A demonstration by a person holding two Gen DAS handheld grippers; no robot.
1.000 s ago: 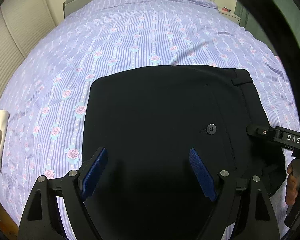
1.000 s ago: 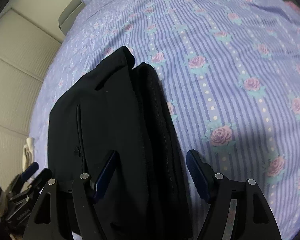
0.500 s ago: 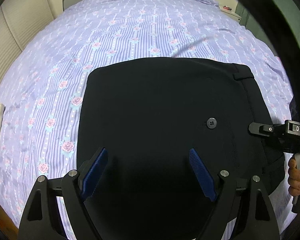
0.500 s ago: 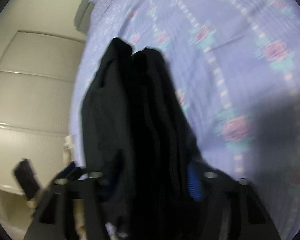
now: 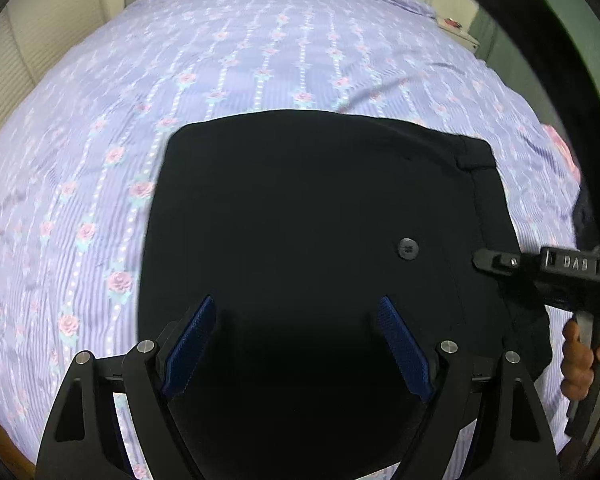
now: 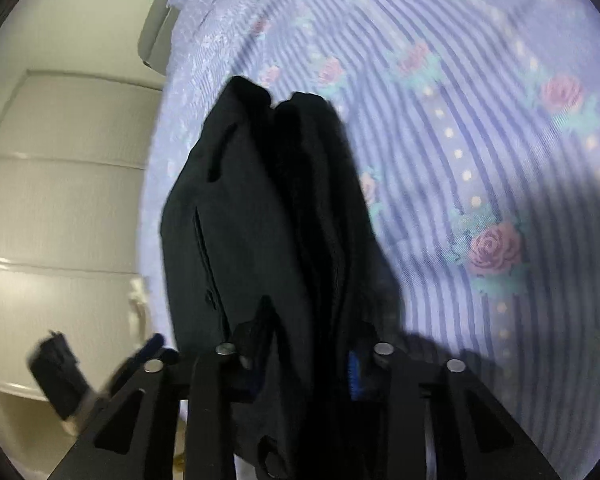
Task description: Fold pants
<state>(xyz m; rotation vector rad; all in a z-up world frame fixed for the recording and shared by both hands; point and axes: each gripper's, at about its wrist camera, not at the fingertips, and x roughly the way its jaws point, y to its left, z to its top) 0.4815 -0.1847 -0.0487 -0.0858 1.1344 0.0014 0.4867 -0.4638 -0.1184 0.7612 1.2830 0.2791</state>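
**Right gripper clamps pants edge, left hangs wide**

Folded black fabric pants (image 5: 300, 220) lie flat on the purple rose-striped bedsheet (image 5: 260, 52). Right gripper (image 6: 304, 364): jaws have just been closing, pads now pinch the stacked edge of the pants. Left gripper (image 5: 296, 344): jaws spread wide above the pants, gripping nothing. A hand (image 5: 580, 360) holds the right gripper's handle.

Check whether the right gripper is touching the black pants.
Touching. In the right wrist view the right gripper has just been closing, and its pads press the pants' thick folded edge between them.
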